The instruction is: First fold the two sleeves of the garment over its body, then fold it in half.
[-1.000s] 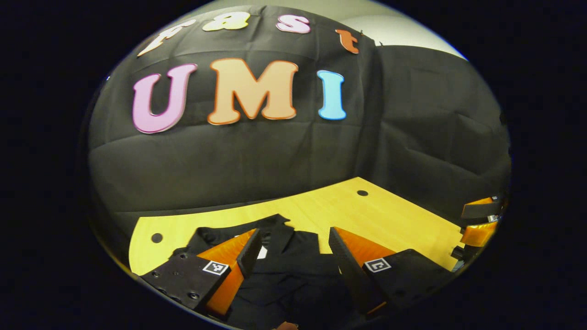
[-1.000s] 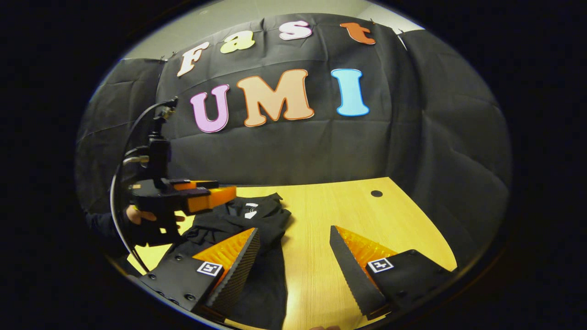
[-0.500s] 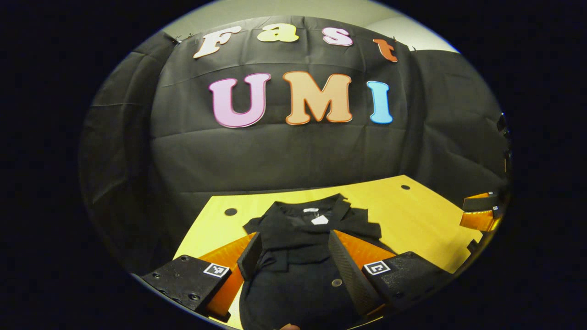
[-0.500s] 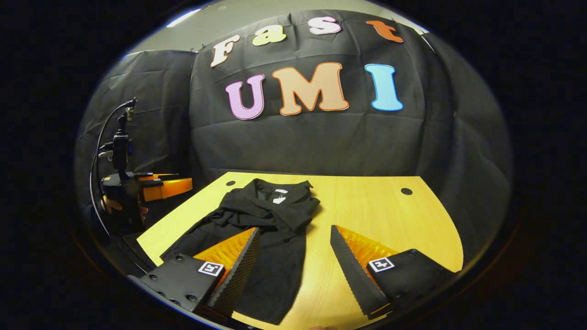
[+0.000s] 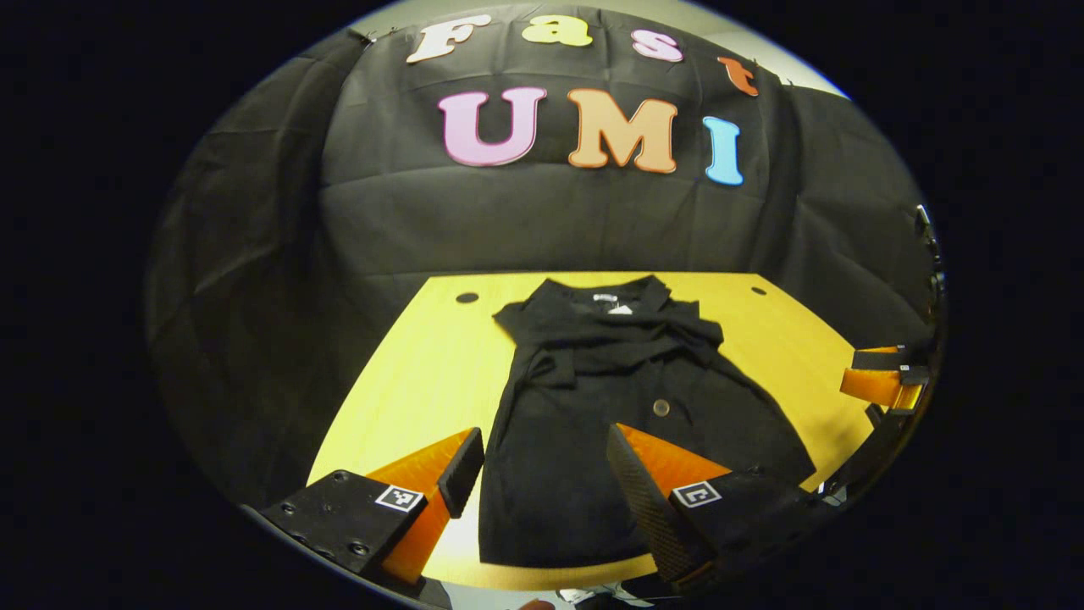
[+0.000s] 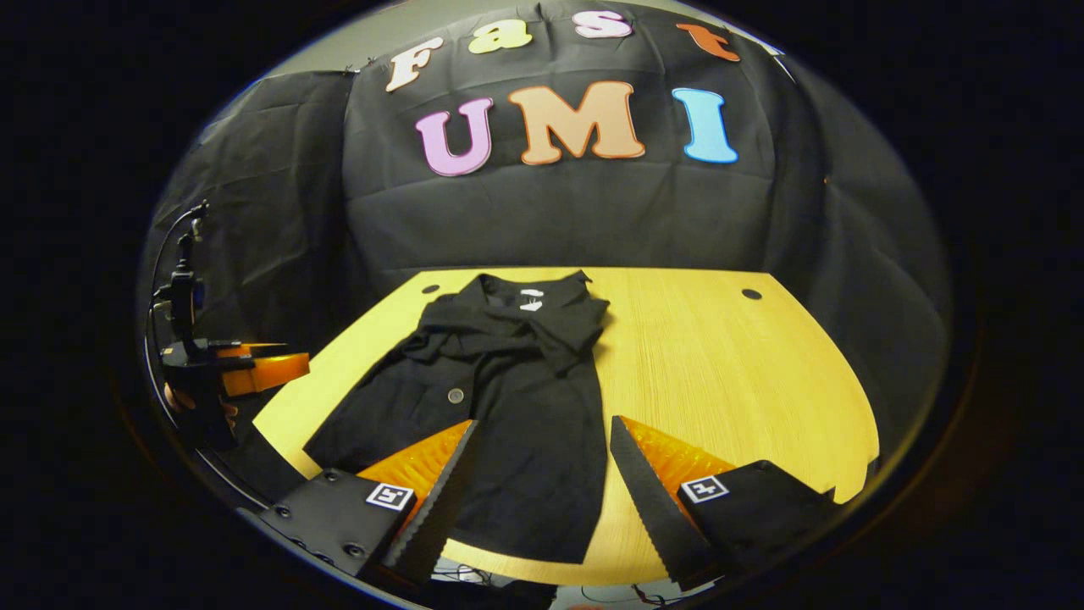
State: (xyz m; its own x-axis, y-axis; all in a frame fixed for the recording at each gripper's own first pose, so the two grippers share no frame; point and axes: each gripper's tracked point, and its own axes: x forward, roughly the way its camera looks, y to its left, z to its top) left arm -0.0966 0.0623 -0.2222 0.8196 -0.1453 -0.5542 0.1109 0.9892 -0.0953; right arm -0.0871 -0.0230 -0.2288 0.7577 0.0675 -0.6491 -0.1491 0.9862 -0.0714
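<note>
Tongs (image 5: 542, 462) — black screwed bases, square coded tags, serrated inner faces.

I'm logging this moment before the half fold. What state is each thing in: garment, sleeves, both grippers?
Garment: lying flat on the table, collar at the far end, not yet folded in half.
Sleeves: both folded across the chest.
Left gripper: jaws open, holding nothing, over the hem.
Right gripper: jaws open, holding nothing, over the hem's side.

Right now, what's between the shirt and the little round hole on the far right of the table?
Nothing. In the right gripper view, bare yellow wood runs from the black shirt to the hole in the table.
</note>
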